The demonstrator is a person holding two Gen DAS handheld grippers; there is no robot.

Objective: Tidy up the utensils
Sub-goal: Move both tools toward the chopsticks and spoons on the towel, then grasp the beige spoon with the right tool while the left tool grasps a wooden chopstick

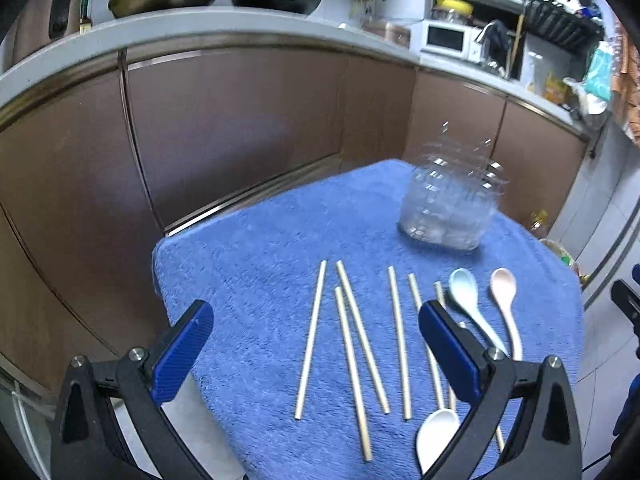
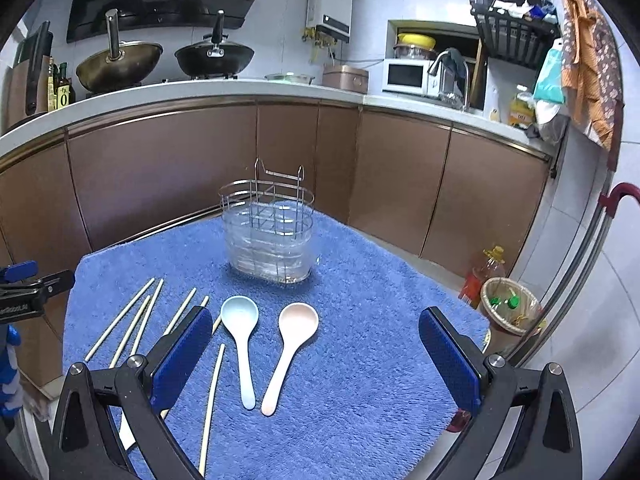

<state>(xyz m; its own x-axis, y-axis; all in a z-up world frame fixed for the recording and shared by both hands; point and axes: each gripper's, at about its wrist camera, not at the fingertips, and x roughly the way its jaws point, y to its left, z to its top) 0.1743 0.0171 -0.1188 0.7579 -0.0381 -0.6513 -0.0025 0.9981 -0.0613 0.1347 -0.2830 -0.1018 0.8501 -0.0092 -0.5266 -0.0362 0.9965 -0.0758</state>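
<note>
Landmark: the white microwave (image 2: 405, 76) on the pale countertop (image 2: 168, 98).
Countertop: runs left and right of the microwave, above brown cabinet doors (image 2: 160, 176).
Woks: a brass-coloured wok (image 2: 119, 65) and a black wok (image 2: 214, 57), both well left of the microwave, handles pointing up.
Bottles: dark oil bottles (image 2: 61, 88) at the far left end of the countertop.
Faucet: a metal faucet (image 2: 450, 70) just right of the microwave.
Rack: a black wall rack (image 2: 514, 36) above and right of the microwave.
Floor: a woven basket (image 2: 510, 306) and an oil bottle (image 2: 486, 276), far below and right of the microwave.
</note>
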